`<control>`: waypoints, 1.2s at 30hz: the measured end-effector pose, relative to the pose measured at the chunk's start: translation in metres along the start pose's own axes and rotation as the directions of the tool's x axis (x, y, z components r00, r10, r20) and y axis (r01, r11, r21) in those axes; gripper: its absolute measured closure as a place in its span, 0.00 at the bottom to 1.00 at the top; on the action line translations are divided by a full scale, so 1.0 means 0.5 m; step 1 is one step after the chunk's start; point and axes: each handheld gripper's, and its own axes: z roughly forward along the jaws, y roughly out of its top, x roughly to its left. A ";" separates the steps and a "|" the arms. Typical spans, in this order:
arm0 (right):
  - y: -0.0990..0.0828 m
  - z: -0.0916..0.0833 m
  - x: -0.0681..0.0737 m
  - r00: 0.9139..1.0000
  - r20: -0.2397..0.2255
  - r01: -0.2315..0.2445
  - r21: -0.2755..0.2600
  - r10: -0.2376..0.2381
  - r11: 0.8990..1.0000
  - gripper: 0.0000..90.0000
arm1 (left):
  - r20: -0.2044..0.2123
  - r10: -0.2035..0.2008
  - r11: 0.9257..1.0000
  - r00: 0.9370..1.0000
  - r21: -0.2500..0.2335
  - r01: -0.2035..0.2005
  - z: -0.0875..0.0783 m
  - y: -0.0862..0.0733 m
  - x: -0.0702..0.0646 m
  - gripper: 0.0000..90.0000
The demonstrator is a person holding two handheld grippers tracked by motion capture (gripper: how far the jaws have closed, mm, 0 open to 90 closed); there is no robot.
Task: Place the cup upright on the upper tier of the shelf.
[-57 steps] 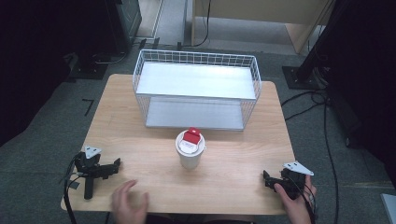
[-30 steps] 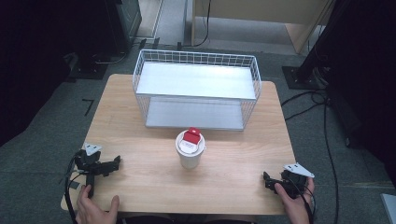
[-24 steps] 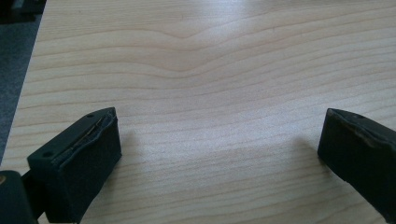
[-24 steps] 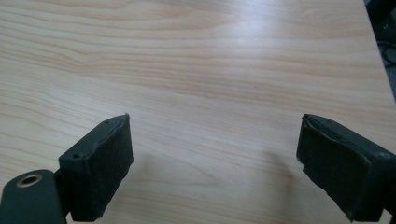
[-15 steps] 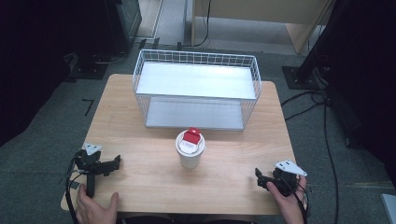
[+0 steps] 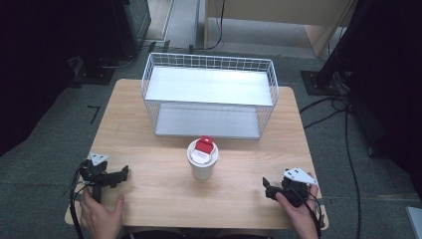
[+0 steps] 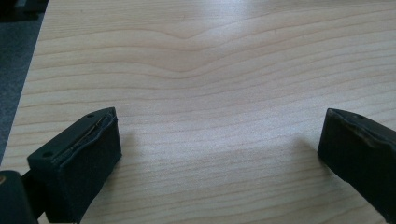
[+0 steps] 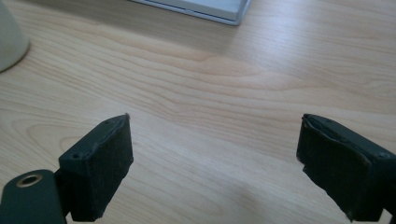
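Right gripper (image 6: 271,191), black and two-jawed, is held near the table's right front edge; jaws stand apart over bare wood, having just closed somewhat, with nothing between them. Left gripper (image 6: 119,174) lies on the light wooden table (image 6: 149,144), jaws wide and empty. White paper cup (image 6: 202,159) stands upright at centre, long axis vertical, just before the white wire basket (image 6: 209,94). Its red-and-white top piece is too small to identify. Right gripper view cuts the cup off at the left edge.
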 end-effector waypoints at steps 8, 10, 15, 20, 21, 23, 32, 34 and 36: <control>0.023 0.009 0.030 0.999 -0.032 0.024 -0.018 -0.025 1.000 0.12 | 0.000 0.000 1.000 1.000 0.000 0.000 0.000 0.000 0.000 0.00; 0.030 0.012 0.040 0.998 -0.045 0.031 -0.026 -0.032 0.999 0.12 | 0.000 0.000 1.000 1.000 0.000 0.000 0.000 0.000 0.000 0.00; 0.040 0.016 0.057 0.997 -0.063 0.043 -0.037 -0.045 0.998 0.12 | 0.000 0.000 1.000 1.000 0.000 0.000 0.000 0.000 0.000 0.00; 0.048 0.021 0.071 0.995 -0.082 0.050 -0.049 -0.054 0.998 0.12 | 0.000 0.000 1.000 1.000 0.000 0.000 0.000 0.000 0.000 0.00; 0.052 0.023 0.078 0.994 -0.092 0.051 -0.058 -0.056 0.997 0.12 | 0.000 0.000 1.000 1.000 0.000 0.000 0.000 0.000 0.000 0.00; 0.054 0.025 0.082 0.993 -0.098 0.053 -0.060 -0.059 0.997 0.12 | 0.000 -0.001 1.000 1.000 0.000 0.001 0.000 0.000 0.000 0.00; 0.072 0.038 0.119 0.987 -0.139 0.071 -0.072 -0.080 0.995 0.12 | 0.000 0.000 1.000 1.000 0.000 0.000 0.000 0.000 0.000 0.00; 0.076 0.041 0.127 0.985 -0.153 0.069 -0.074 -0.080 0.995 0.12 | 0.000 -0.001 1.000 1.000 0.000 0.001 0.000 0.000 0.000 0.00; 0.080 0.043 0.135 0.983 -0.162 0.072 -0.078 -0.084 0.994 0.12 | 0.000 -0.001 1.000 1.000 0.000 0.001 0.000 0.000 0.000 0.00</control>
